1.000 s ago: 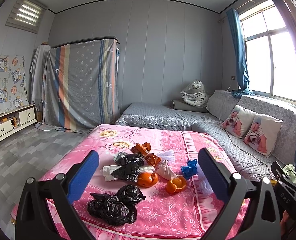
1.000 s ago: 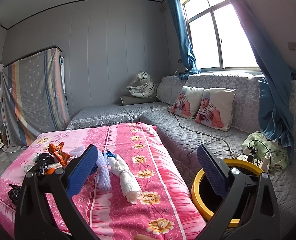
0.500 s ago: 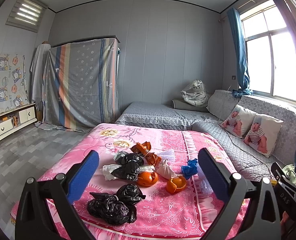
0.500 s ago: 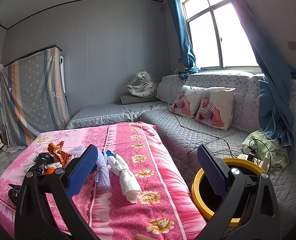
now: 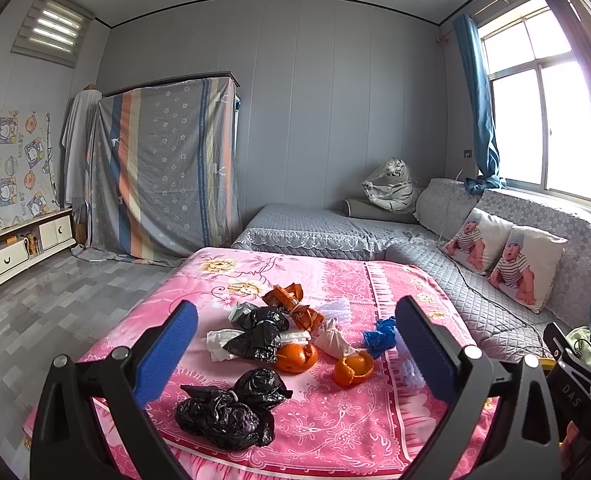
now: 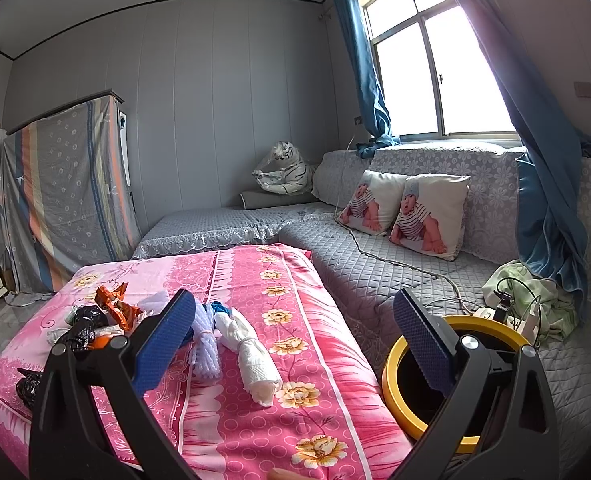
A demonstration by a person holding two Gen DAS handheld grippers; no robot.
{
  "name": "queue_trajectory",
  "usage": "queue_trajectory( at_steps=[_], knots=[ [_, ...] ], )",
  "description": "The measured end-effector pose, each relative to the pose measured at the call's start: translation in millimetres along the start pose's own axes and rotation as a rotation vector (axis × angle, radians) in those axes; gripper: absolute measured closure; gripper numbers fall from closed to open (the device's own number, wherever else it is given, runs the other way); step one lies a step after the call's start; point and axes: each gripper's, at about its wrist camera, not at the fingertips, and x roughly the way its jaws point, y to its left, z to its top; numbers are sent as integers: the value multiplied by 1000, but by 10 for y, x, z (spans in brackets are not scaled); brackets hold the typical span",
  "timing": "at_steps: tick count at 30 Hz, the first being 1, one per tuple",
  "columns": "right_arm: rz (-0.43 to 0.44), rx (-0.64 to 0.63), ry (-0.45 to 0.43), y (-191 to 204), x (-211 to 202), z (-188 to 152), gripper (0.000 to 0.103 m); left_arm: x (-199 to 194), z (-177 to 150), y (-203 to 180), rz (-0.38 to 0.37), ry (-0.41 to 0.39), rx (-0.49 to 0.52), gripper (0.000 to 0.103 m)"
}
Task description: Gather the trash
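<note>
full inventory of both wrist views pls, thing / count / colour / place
black plastic bags: several, black, near and middle of the pink bedspread
orange peels: two, orange, mid spread
snack wrappers: orange, behind the black bags
blue bag: one, blue, right of the peels
rolled white tissue: one, white, right part of the spread
white foam net: one, pale, left of and beside the tissue
pink bedspread: one, pink floral, centre
trash bin: one, yellow rim, black inside, right of the spread
baby-print pillows: two, white, on the grey sofa
plush tiger: one, white-striped, far corner
left gripper: open, nothing held
right gripper: open, nothing held
</note>
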Motion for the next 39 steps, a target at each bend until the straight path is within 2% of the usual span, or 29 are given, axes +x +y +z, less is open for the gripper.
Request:
queue_trajectory(
  at_steps=[8,14,18,20,24,27,31,35,39],
  knots=[
    [-1,0,-4,5,14,-85,8,-2,23,33,-7,8,-7,7],
    [0,-2,-11,4,0,-71,8,1,35,104,-50,23,-7,7],
    [25,5,-5,-43,36,-11,8,20,0,214,-142,26,1,7],
    [37,-8,-5,-66,84,0,8,77,-41,300,-153,40,-2,7],
    [58,-77,-16,-102,214,-14,8,295,-164,533,-108,123,-2,7],
    [122,-146,15,-99,356,-77,8,437,-324,717,-102,182,11,7],
    [267,-198,135,-100,597,-206,8,583,-552,839,-142,293,96,7],
    [345,-237,205,-26,771,-376,8,774,-803,899,-179,419,128,7],
    [393,-260,295,42,1002,-505,8,945,-955,950,-229,493,85,7]
  ],
)
